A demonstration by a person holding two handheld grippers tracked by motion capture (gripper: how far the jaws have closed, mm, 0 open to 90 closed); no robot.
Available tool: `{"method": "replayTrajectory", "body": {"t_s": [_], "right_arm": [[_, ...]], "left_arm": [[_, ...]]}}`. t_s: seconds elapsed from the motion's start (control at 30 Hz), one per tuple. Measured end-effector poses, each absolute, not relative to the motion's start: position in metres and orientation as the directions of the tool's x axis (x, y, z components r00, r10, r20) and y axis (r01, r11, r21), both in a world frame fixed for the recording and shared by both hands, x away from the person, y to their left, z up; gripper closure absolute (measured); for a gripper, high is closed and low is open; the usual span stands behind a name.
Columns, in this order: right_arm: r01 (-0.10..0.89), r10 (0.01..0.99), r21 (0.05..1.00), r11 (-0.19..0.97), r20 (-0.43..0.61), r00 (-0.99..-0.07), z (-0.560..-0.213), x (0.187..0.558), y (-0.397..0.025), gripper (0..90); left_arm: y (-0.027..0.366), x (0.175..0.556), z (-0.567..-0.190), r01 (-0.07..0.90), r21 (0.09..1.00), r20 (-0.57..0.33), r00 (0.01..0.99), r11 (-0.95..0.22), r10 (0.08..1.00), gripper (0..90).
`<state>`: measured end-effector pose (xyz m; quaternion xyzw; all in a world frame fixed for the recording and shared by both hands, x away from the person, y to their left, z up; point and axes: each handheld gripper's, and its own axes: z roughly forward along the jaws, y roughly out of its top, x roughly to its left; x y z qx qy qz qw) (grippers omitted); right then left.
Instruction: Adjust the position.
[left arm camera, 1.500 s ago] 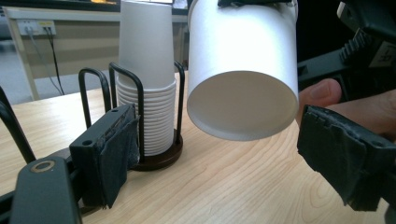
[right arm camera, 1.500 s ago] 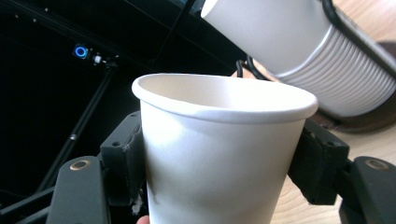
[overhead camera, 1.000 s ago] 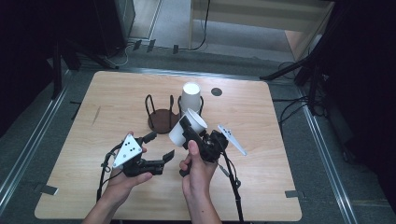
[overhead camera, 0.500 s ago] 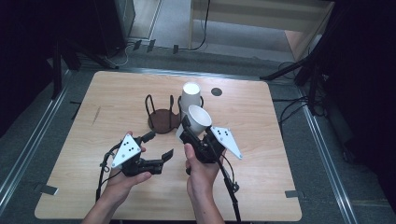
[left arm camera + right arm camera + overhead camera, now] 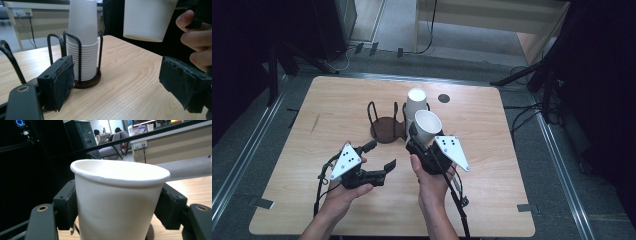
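My right gripper (image 5: 426, 141) is shut on a white paper cup (image 5: 427, 125), held upright with its mouth up. Its jaws press the cup's two sides (image 5: 117, 205). In the left gripper view the cup (image 5: 147, 20) hangs above the table beside the hand (image 5: 197, 37). Just behind it, a stack of white cups (image 5: 416, 101) stands upside down in a black wire holder (image 5: 82, 55). My left gripper (image 5: 379, 156) is held low over the table to the left, open with nothing between its pads (image 5: 58, 82).
A second wire holder with a brown round base (image 5: 384, 131) stands empty left of the stack. A small dark disc (image 5: 443, 98) lies near the table's far edge. The wooden tabletop (image 5: 512, 200) is bare to the right and at the front.
The right gripper has turned the cup from tilted leftward to upright and shifted it slightly right and up. The left gripper has barely moved.
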<state>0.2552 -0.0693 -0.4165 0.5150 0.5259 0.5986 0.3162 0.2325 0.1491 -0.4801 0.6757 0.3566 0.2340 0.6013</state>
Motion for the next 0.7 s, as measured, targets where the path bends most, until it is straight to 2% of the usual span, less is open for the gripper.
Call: {"method": "replayTrajectory", "body": {"t_s": [0.53,0.7], "right_arm": [[0.08,0.948,0.988,-0.131,0.149,-0.282,-0.414,0.264,-0.09,29.0],[0.085,0.951,0.988,-0.125,0.144,-0.272,-0.416,0.267,-0.097,29.0]], "left_arm": [[0.166,0.232,-0.486,0.215,0.977,-0.132,0.597,0.001,0.792,13.7],[0.173,0.231,-0.488,0.222,0.975,-0.14,0.585,0.008,0.799,13.7]]}}
